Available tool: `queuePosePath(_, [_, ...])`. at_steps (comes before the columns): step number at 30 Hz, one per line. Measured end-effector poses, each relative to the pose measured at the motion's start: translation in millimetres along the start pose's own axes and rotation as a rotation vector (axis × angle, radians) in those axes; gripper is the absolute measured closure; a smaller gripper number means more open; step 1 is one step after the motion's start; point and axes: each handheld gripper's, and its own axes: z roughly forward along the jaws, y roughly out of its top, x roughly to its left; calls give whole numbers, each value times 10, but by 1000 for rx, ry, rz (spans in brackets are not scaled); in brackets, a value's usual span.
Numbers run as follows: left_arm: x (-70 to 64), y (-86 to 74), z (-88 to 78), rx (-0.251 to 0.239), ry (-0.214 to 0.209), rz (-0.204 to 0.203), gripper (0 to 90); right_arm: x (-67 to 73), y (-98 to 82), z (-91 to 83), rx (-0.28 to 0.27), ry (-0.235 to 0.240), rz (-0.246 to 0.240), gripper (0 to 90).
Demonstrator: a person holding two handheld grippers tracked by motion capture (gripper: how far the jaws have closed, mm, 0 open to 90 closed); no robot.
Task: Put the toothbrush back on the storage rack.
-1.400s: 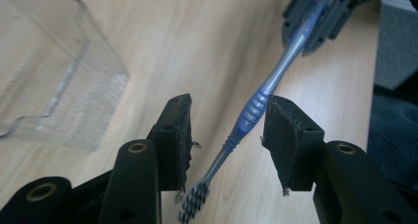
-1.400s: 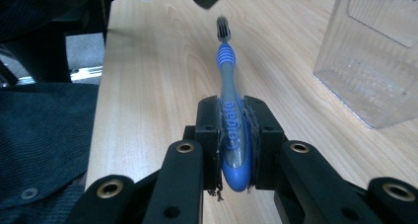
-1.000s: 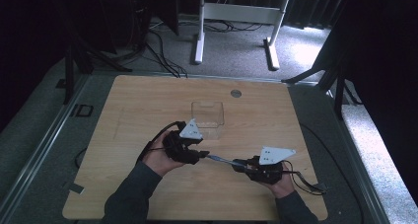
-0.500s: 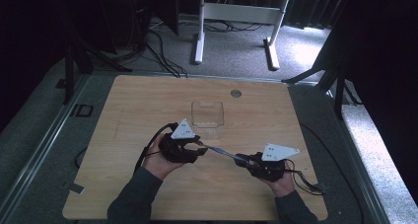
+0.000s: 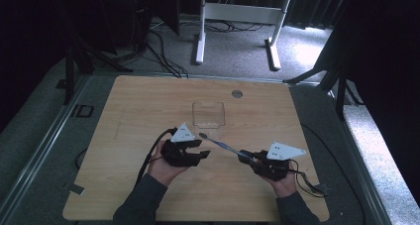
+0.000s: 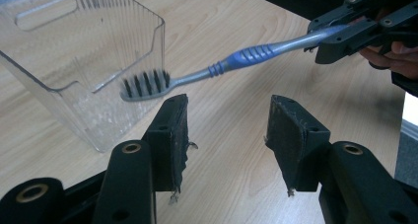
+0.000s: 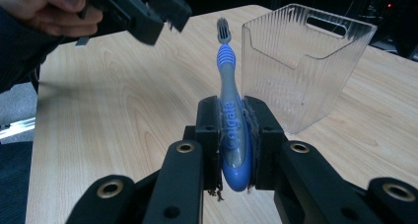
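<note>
Looking down, we see a pale wooden table [image 5: 148,116] with a fine, straight grain and rounded corners, a small round grey disc [image 5: 237,93] set near its far edge. Near the middle stands a clear plastic bin [image 5: 208,114], boxy and open at the top, its walls ribbed with thin vertical lines, a slot handle cut near the rim and one side dipping lower.

We hold the toothbrush [image 7: 229,105] in our right gripper [image 5: 246,157]: its black jaws, faced with rough frayed pads, are pressed together on the thick blue end of the handle, where white lettering shows. From there the handle narrows to grey with blue ribbed grips, and the dark-bristled head [image 6: 146,84] hangs above the table just beside the bin's lower side, in front of its wall, not inside it.

Our left gripper [image 5: 204,149] stands spread, with bare table between its two padded fingers [image 6: 173,130], and pinches nothing. In the left gripper view the brush head lies just beyond its jaws, apart from them.
</note>
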Motion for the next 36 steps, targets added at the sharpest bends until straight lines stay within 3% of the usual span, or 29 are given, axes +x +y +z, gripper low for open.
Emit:
queuePosePath(13, [-17,6,80,-19,-28,-44,497,60,79,-23,-35,-15,-11,784])
queuePosePath(25, [-40,45,106,-36,-51,-48,466,103,140,-29,-62,-12,-20,784])
queuePosePath(36, [-61,80,169,-56,-100,-77,453,121,162,-31,-77,-4,-21,784])
